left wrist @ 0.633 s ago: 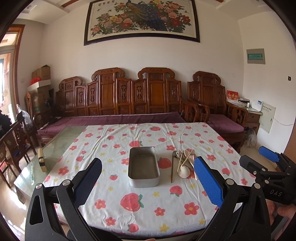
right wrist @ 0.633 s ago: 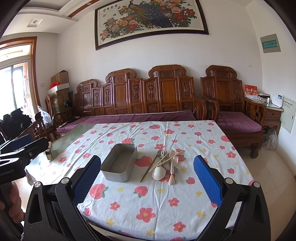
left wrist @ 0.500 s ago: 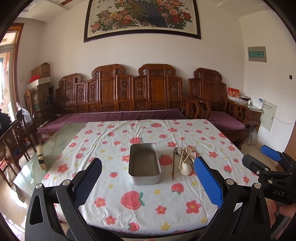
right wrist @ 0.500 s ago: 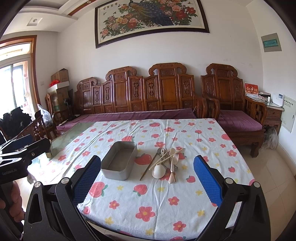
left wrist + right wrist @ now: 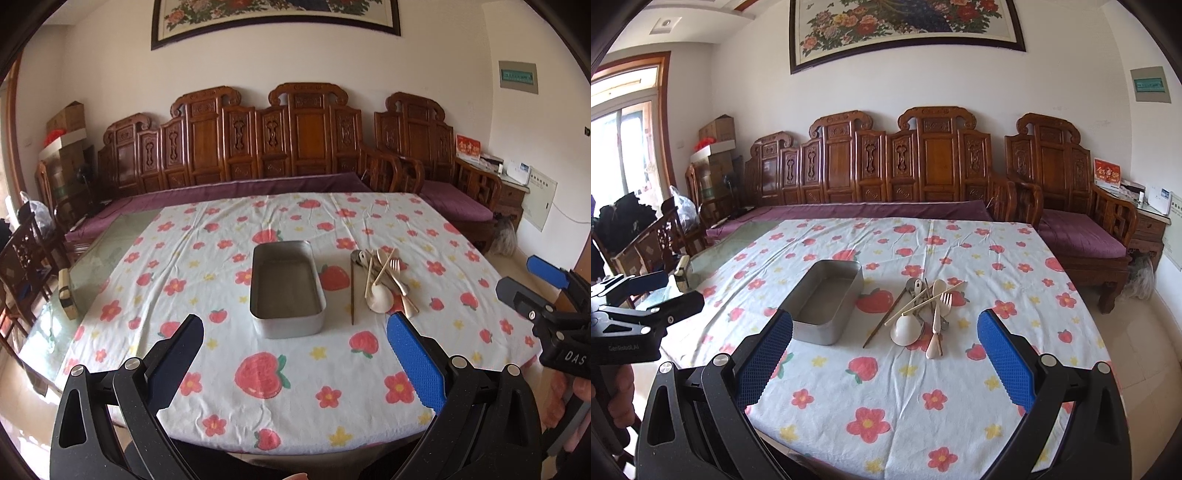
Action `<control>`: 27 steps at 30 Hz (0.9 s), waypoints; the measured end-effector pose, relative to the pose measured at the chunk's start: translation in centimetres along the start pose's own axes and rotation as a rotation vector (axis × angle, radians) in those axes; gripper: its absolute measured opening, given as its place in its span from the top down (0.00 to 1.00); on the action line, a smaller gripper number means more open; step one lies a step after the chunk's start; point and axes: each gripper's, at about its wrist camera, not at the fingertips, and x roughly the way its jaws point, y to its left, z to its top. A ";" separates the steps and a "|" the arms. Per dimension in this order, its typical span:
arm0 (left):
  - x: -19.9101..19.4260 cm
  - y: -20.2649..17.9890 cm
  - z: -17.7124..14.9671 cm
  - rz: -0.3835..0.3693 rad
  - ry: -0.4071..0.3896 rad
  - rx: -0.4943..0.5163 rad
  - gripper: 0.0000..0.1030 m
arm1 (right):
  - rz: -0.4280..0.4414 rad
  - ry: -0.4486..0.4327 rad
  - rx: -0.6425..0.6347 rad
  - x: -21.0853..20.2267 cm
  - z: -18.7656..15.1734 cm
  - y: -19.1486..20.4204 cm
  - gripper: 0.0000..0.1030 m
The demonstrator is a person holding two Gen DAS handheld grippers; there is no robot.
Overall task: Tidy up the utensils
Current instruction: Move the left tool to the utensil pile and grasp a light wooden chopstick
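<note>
- Left wrist view: a carved wooden bench [image 5: 280,147] stands by the white wall, behind a table with a flowery cloth [image 5: 207,273].
- A metal tray [image 5: 286,288] sits in the middle of the cloth with nothing in it. Its long side runs away from the camera.
- Just to its right lies a pile of utensils [image 5: 382,282], with a dark chopstick [image 5: 352,291] pointing away too.
- The left gripper [image 5: 295,363] is wide open and holds nothing.
- Right wrist view: the tray [image 5: 825,301] lies slanted, left of the pile [image 5: 923,310].
- A fork [image 5: 945,301] and pale chopsticks [image 5: 925,302] cross over a white spoon [image 5: 905,328].
- The right gripper [image 5: 884,363] is wide open, holding nothing, near the table's edge.
</note>
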 end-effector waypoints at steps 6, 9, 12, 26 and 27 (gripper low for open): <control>3.2 -0.5 -0.2 -0.020 0.050 0.042 0.06 | -0.002 0.071 -0.045 4.4 0.0 -1.9 0.09; 4.4 -0.8 0.1 -0.024 0.056 0.048 0.06 | -0.008 0.130 -0.046 7.4 -0.1 -3.4 0.16; 5.9 -1.2 0.3 -0.033 0.067 0.062 0.06 | -0.003 0.168 -0.052 10.0 -0.4 -4.7 0.22; 13.4 -5.1 1.3 -0.192 0.164 0.111 0.06 | 0.019 0.294 0.006 17.9 -2.2 -9.3 0.37; 14.0 -5.4 1.5 -0.210 0.174 0.110 0.06 | 0.022 0.299 0.014 18.2 -2.3 -9.6 0.38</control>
